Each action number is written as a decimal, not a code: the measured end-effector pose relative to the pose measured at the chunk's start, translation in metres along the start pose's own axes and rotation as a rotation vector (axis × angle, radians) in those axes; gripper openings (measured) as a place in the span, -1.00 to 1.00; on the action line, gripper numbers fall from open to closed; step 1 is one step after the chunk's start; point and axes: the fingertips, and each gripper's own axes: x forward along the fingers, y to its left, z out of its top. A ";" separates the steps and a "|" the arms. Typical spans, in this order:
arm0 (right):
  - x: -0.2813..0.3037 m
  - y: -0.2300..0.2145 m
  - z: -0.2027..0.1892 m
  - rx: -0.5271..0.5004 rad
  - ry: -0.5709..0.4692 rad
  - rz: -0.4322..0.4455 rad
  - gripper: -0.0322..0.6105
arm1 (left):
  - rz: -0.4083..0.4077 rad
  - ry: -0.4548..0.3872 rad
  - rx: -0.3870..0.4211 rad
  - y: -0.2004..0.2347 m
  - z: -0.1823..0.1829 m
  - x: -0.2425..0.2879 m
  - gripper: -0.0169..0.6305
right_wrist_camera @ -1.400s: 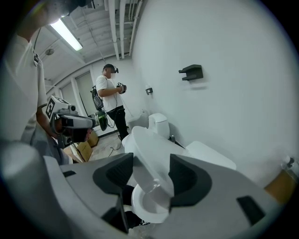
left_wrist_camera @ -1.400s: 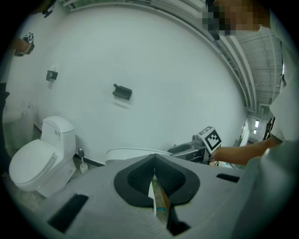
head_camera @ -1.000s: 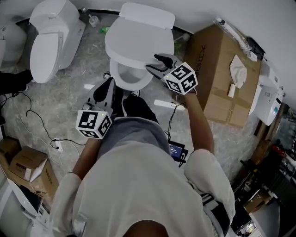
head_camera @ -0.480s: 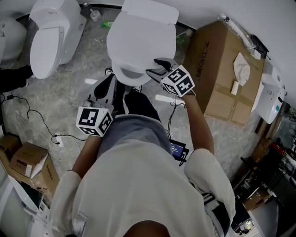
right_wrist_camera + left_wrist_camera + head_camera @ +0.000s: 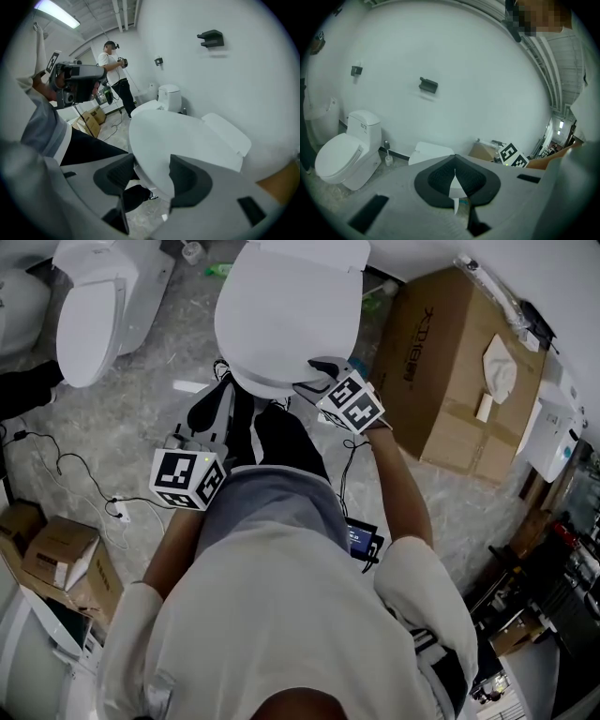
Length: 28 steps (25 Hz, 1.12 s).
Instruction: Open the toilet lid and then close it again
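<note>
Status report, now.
Left gripper shut, empty, off the toilet. Right gripper open at the lid's front edge. Lid nearly down. Nothing in the way.

- Cardboard box [image 5: 450,371]: a few large dark characters are printed along its side near the upper corner, but they are too skewed and blurred to read.
- Right gripper [image 5: 315,374]: the right marker cube [image 5: 350,401] carries black-and-white square patterns, with no letters or numbers.
- Left gripper [image 5: 217,401]: the left marker cube [image 5: 187,479] carries the same kind of patterns and no text.
- Second toilet [image 5: 344,154]: a small dark mark on the tank front is too small to read.
- Device [image 5: 359,542] at the person's waist: the screen is lit, but nothing on it is legible.
</note>
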 end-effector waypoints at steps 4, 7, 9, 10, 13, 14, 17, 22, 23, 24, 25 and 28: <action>0.013 0.007 -0.012 -0.016 0.031 -0.007 -0.16 | -0.001 0.019 0.003 0.001 -0.005 0.003 -0.93; 0.021 0.011 -0.021 -0.031 0.051 -0.007 -0.16 | 0.004 0.027 0.003 0.003 -0.007 0.005 -0.93; 0.027 0.014 -0.028 -0.043 0.072 -0.007 -0.16 | 0.008 0.032 0.002 0.003 -0.009 0.007 -0.93; 0.029 0.015 -0.031 -0.055 0.082 -0.007 -0.16 | 0.009 0.035 0.001 0.003 -0.010 0.008 -0.93; 0.040 0.020 -0.041 -0.081 0.118 -0.001 -0.16 | 0.012 0.046 -0.002 0.004 -0.014 0.010 -0.93; 0.044 0.021 -0.045 -0.088 0.129 0.000 -0.16 | 0.013 0.049 -0.003 0.005 -0.015 0.011 -0.93; 0.055 0.024 -0.057 -0.102 0.156 -0.010 -0.16 | 0.019 0.061 -0.003 0.008 -0.021 0.013 -0.93; 0.073 0.030 -0.075 -0.120 0.193 -0.030 -0.16 | 0.030 0.093 -0.004 0.014 -0.036 0.011 -0.93; 0.076 0.030 -0.078 -0.126 0.203 -0.033 -0.16 | 0.033 0.099 -0.005 0.016 -0.039 0.011 -0.93; 0.080 0.030 -0.082 -0.133 0.214 -0.035 -0.16 | 0.037 0.104 -0.005 0.017 -0.043 0.011 -0.93; 0.084 0.031 -0.085 -0.140 0.225 -0.038 -0.16 | 0.040 0.110 -0.003 0.018 -0.046 0.011 -0.93; 0.095 0.034 -0.098 -0.154 0.253 -0.052 -0.16 | 0.049 0.129 -0.003 0.021 -0.058 0.009 -0.93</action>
